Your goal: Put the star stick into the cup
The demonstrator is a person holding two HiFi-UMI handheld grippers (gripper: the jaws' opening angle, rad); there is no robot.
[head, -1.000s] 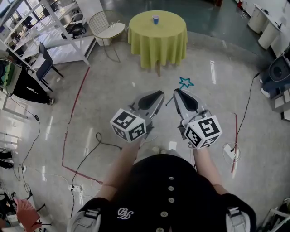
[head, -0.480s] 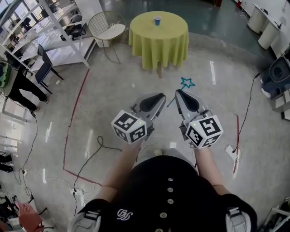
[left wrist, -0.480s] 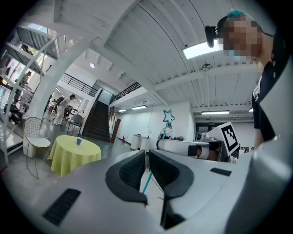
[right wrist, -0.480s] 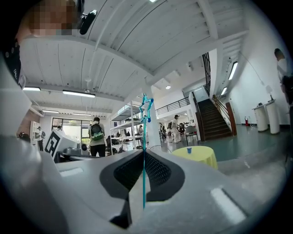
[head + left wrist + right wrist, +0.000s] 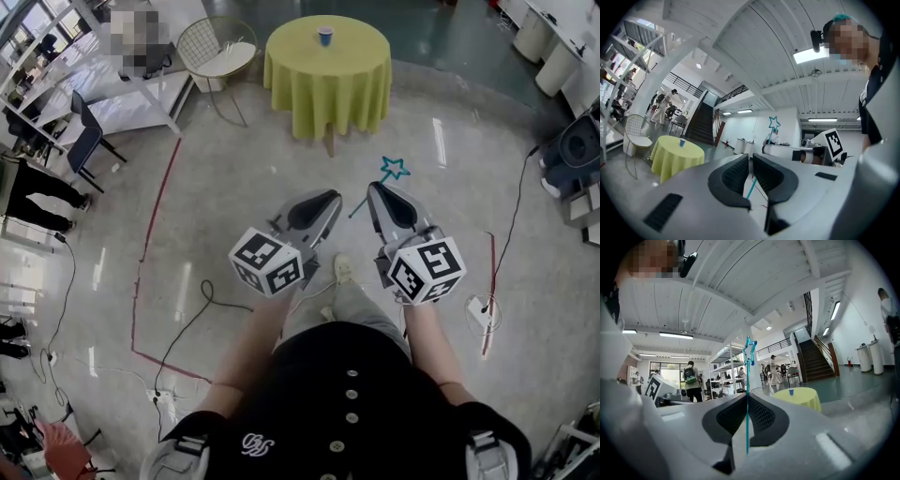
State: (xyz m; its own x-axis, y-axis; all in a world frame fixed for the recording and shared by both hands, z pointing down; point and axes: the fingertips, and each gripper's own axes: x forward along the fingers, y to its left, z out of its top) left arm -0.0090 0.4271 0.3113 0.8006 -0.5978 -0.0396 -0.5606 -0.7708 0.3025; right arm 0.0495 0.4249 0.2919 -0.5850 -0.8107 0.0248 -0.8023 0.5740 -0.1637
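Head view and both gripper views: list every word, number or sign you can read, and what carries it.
No text reads clearly.
Emblem on the person's black top: white curly letters, too small to read.
Left marker cube, right marker cube: square patterns only.

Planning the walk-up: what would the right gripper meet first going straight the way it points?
Open floor lies ahead first. The right gripper, shut on the star stick, aims just left of the table, so probably the table's near edge or the chair beside it; depth is unclear.
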